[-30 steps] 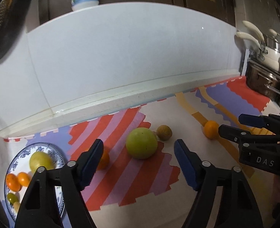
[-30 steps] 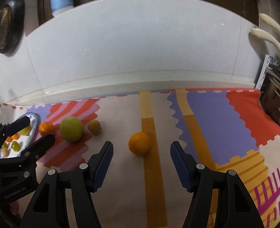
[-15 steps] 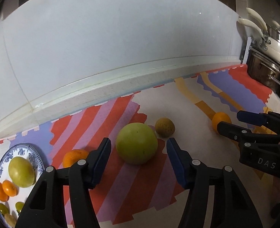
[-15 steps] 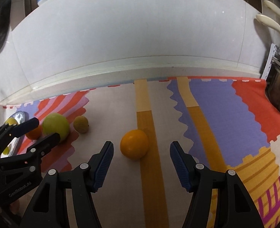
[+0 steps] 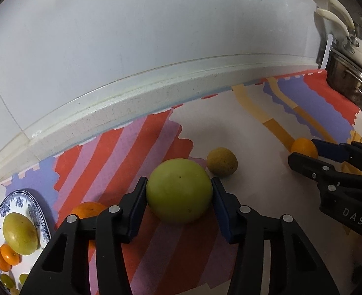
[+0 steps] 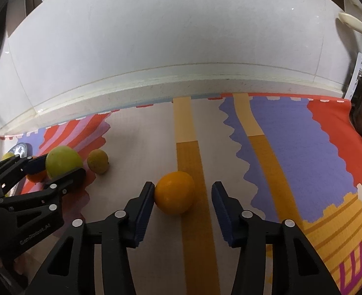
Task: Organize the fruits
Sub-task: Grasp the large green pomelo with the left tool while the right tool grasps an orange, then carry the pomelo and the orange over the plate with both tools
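A large green fruit (image 5: 178, 191) lies on the striped mat between the fingers of my left gripper (image 5: 179, 184). Its jaws are closing and both blue pads touch the fruit's sides. In the right wrist view an orange (image 6: 174, 193) sits between the fingers of my right gripper (image 6: 183, 188). Those jaws are closing too: the left pad touches the orange and a gap remains at the right pad. A small brownish-yellow fruit (image 5: 222, 161) lies just behind the green one. Another orange (image 5: 87, 209) sits partly hidden behind the left finger.
A blue-and-white plate (image 5: 36, 211) at the far left holds a yellow-green fruit (image 5: 20, 233), small oranges and small green fruits. Steel pots (image 5: 353, 73) stand at the right edge. A white ledge and wall (image 5: 156, 86) close off the back of the mat.
Both grippers came forward and down onto their fruits. The left jaws narrowed until they met the green fruit; the right jaws narrowed around the orange.
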Available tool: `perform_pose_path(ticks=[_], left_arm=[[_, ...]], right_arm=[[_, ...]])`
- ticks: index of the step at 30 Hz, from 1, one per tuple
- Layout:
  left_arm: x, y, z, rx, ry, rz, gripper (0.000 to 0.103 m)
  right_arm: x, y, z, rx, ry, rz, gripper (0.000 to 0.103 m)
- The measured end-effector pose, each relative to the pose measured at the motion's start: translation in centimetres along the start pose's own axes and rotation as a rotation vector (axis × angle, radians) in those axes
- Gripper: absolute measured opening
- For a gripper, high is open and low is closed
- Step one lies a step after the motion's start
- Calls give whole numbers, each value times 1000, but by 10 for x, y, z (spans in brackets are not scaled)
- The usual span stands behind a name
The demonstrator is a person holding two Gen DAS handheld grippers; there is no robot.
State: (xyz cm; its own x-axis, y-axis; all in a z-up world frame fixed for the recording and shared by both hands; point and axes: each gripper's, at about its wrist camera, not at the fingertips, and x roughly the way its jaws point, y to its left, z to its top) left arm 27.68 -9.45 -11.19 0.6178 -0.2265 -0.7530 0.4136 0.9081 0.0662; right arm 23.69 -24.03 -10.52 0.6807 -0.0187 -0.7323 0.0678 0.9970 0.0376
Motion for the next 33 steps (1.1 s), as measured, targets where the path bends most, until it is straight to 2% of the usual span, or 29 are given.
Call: perform_pose_path(ticks=[4, 12, 22, 33], left_arm=[[0, 1, -1, -4, -3, -3, 49], [-9, 0, -3, -14, -21, 9, 49], [-55, 2, -5, -53, -106, 0, 49], [-109, 15, -15, -121, -167, 20, 49]], right_arm=[[0, 2, 3, -7, 7, 4, 35], [-4, 2, 6, -15, 1, 3, 34], [-37, 12, 12, -52, -46, 56, 34], [-87, 45, 14, -114, -126, 124, 34]])
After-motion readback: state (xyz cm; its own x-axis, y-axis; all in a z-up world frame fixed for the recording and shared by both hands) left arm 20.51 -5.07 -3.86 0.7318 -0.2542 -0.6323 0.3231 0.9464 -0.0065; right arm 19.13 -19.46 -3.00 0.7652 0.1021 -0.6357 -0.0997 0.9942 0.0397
